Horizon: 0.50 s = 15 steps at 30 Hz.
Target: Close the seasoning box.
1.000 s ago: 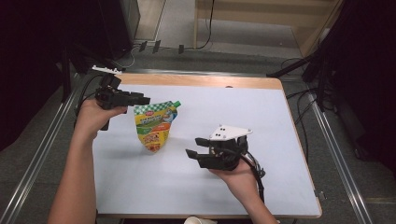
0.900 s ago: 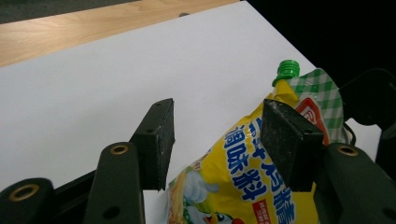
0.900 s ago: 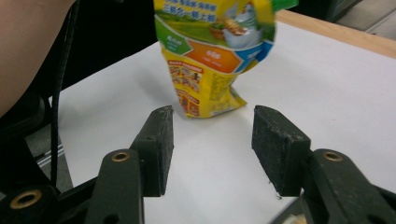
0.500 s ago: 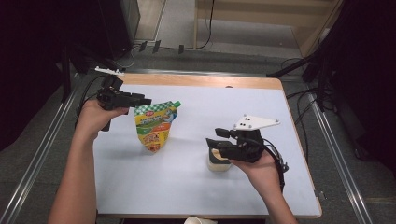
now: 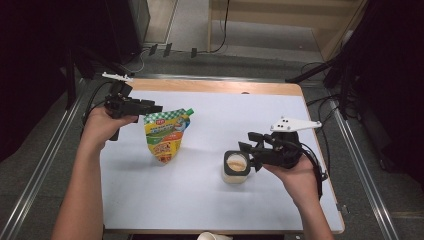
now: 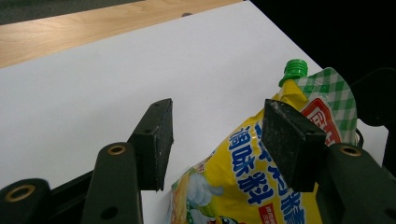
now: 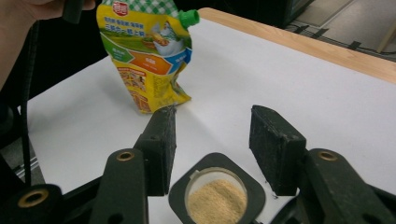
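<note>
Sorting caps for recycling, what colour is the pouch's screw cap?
Green; the cap shows best in the right gripper view.

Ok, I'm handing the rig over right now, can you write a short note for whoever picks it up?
Left hand-held gripper: open, jaws at the top of the yellow seasoning pouch, not clamped on it. The pouch stands on the white table, green cap on.
Right hand-held gripper: open, jaws either side of the small jar, not closed on it. The jar stands upright, its top open, tan powder inside.
Done: both things upright, a gripper at each.
Left, likely: grip pouch and jar; nothing grasped yet.
</note>
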Each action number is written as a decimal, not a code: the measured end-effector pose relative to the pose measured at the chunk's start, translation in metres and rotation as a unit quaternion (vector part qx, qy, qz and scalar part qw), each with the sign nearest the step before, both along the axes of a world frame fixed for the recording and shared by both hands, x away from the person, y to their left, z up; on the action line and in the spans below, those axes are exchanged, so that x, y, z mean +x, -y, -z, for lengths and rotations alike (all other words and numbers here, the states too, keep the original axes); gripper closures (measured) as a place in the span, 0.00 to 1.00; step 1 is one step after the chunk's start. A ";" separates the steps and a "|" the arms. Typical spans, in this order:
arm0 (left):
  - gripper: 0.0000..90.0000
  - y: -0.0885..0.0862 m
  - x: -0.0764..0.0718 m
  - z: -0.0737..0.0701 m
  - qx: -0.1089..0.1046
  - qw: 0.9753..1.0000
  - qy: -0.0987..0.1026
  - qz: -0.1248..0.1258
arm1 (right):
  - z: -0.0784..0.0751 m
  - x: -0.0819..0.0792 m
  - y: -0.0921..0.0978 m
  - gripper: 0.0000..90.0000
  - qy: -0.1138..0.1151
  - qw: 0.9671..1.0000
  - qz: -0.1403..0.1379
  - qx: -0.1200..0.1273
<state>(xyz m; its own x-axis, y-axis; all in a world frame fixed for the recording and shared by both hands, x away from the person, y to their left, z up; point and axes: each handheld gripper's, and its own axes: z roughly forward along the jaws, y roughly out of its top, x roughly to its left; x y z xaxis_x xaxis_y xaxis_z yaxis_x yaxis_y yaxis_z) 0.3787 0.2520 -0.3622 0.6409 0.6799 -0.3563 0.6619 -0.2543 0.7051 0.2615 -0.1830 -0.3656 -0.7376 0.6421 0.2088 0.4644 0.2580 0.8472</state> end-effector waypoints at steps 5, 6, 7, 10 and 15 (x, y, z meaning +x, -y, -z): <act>0.49 0.001 0.001 0.002 0.005 1.000 -0.003 0.000 | 0.000 0.003 0.011 0.58 -0.002 1.000 0.013 0.003; 0.49 0.002 0.001 0.002 0.005 1.000 -0.004 0.000 | 0.000 0.003 0.012 0.58 -0.004 1.000 0.015 0.002; 0.49 0.002 0.001 0.002 0.006 1.000 -0.005 0.000 | 0.000 0.004 0.013 0.57 -0.006 1.000 0.017 0.001; 0.49 0.003 0.001 0.003 0.010 1.000 -0.006 0.000 | 0.000 0.005 0.018 0.57 -0.010 1.000 0.023 -0.005; 0.49 0.002 0.001 0.003 0.011 1.000 -0.003 -0.002 | 0.000 0.007 0.028 0.58 -0.012 0.999 0.038 -0.001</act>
<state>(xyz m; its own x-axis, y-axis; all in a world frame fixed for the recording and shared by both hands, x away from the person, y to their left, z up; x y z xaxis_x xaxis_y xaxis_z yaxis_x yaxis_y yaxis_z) 0.3798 0.2495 -0.3655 0.6367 0.6900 -0.3443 0.6667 -0.2682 0.6954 0.2690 -0.2108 -0.3661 -0.6820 0.6963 0.2235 0.5022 0.2238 0.8353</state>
